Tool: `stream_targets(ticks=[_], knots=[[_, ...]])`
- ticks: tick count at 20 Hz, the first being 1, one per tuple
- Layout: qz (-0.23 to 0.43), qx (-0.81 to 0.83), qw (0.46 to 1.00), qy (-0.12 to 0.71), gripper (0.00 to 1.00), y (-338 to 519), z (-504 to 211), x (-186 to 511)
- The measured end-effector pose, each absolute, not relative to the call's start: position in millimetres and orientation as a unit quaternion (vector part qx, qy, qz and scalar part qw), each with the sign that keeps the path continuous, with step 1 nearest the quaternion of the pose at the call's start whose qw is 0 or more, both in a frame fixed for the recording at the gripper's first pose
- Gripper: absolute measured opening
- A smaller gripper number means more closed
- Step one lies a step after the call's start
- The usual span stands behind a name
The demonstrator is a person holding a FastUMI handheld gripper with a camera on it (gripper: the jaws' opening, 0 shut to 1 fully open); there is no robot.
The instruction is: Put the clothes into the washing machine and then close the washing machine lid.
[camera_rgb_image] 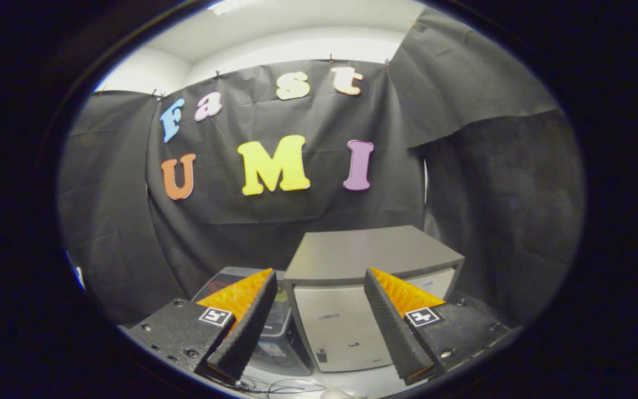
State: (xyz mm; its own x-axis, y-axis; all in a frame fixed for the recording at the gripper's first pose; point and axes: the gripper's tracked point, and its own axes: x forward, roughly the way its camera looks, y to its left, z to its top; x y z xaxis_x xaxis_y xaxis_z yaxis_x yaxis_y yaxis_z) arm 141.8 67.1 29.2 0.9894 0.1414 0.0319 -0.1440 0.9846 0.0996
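Gripper (319, 285) fingers spread, empty — grey washing machine (371, 277) ahead, lid down.

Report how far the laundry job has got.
Nothing looks done yet. The gripper is open and holds nothing, with a grey box-shaped machine beyond its fingers and a darker unit beside that. I cannot see any clothes or tell the lid's state, so loading and closing both remain.
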Motion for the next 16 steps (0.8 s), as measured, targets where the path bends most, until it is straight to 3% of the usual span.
stream_targets(ticks=[16], knots=[[0.032,0.058,0.997,0.028,0.99,-56.4,-56.8,55.0]])
